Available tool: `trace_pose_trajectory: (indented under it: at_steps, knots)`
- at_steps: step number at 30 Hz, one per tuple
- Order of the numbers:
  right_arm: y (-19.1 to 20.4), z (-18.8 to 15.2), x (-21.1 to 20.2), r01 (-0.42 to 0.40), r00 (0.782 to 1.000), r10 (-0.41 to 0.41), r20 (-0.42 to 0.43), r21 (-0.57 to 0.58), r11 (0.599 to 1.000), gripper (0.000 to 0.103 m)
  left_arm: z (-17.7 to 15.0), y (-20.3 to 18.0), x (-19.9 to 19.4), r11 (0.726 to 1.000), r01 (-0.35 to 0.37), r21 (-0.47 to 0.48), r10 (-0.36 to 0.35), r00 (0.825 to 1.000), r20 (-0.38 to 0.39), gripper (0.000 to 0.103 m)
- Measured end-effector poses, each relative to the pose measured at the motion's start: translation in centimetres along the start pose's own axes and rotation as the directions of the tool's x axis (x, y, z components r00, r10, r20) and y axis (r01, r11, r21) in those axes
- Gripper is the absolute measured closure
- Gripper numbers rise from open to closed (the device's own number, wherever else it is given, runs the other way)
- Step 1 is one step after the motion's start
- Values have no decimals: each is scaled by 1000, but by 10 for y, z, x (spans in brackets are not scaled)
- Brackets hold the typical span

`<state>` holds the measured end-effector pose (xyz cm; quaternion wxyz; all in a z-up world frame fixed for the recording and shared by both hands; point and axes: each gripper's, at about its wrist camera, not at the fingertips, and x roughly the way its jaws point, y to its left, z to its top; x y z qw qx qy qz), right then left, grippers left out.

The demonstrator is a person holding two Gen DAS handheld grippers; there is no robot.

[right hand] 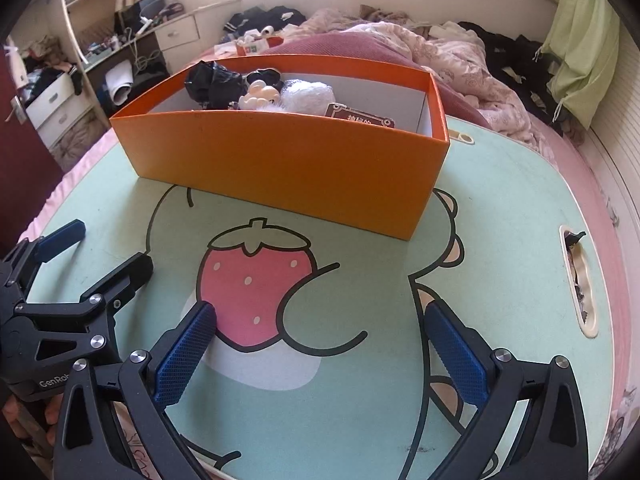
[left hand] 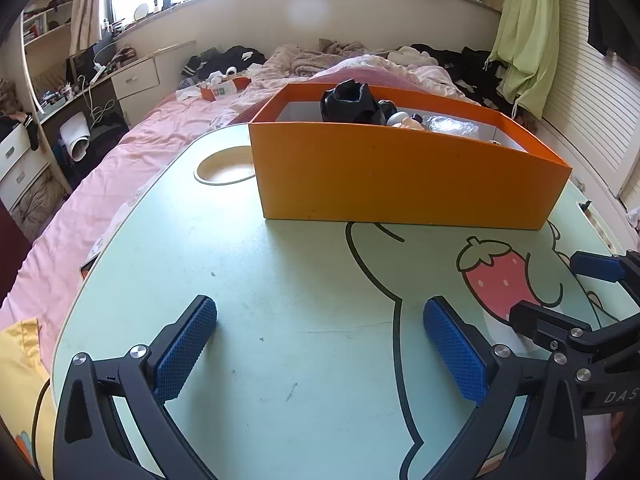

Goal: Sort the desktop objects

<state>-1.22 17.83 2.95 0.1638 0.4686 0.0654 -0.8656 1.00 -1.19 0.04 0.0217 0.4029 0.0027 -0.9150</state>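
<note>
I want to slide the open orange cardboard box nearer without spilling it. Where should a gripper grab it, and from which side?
Grip the orange cardboard box by the top edge of its near long wall, coming down from above on the gripper side. That wall is thin, upright and bare at the rim, so one finger probably fits inside and one outside. The right gripper is open and faces it.

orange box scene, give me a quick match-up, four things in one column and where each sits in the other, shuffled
Things:
1. black crumpled bag
2. dark red card
3. orange box
4. strawberry picture

Places:
A. printed on the table near the open right gripper
B. left end inside the box
C. standing on the green table
D. right part inside the box

Pairs: 1-B, 2-D, 3-C, 4-A
</note>
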Motion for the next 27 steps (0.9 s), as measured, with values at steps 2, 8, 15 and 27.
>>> trace_pose_trajectory:
  at_steps: [2,8,15,27]
  knots:
    - [0,0,0,0,1000,0,1,-1,1000,0,0,0,0,1000,0,0,0,1000,0,0]
    - [1,1,0,1,1000,-1,0,-1,1000,0,0,1,-1,1000,-1,0,1,1000,-7,0]
    - [1,1,0,1,1000,-1,0,-1,1000,0,0,2,-1,1000,7,6,-7,1000,-14,0]
    - [1,1,-1,1,1000,-1,0,-1,1000,0,-1,2,-1,1000,16,13,-16,1000,-8,0]
